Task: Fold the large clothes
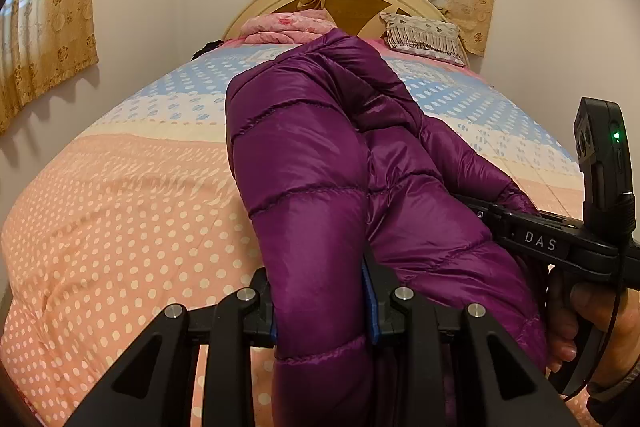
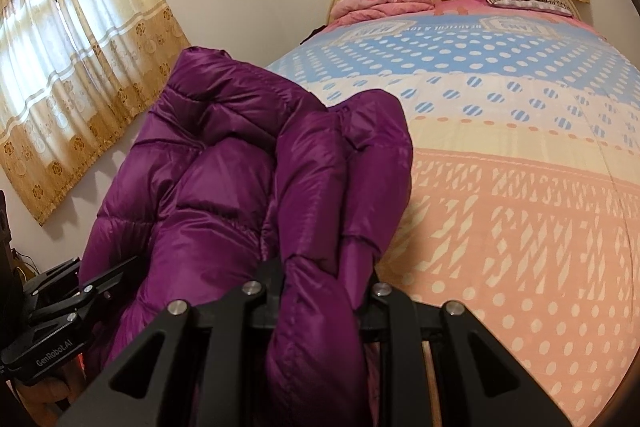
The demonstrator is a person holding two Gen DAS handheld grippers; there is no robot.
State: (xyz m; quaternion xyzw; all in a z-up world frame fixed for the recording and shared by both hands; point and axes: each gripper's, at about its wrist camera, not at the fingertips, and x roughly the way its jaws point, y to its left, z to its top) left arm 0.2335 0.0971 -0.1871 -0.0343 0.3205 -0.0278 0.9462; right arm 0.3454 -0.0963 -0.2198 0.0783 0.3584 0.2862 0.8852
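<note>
Purple quilted puffer jacket (image 1: pixel 304 163), one, hung bunched above the polka-dot bed (image 1: pixel 120 211), toward twelve o'clock; left tool (image 1: pixel 324 307) and right tool (image 2: pixel 320 291), two, each clamped a fold.

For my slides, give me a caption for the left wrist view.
Left gripper clamps a purple puffer jacket above a dotted bedspread, right gripper gripping alongside.

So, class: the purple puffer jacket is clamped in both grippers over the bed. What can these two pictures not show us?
- Left wrist view: the purple jacket bulges over the left gripper, hiding the fingertips.
- Right wrist view: padding covers the right gripper likewise.
- Both views: the bottom edge cuts the jacket's lower part; its sleeves and zip are lost in folds.
- The print on the bedspread is too small to read.
</note>
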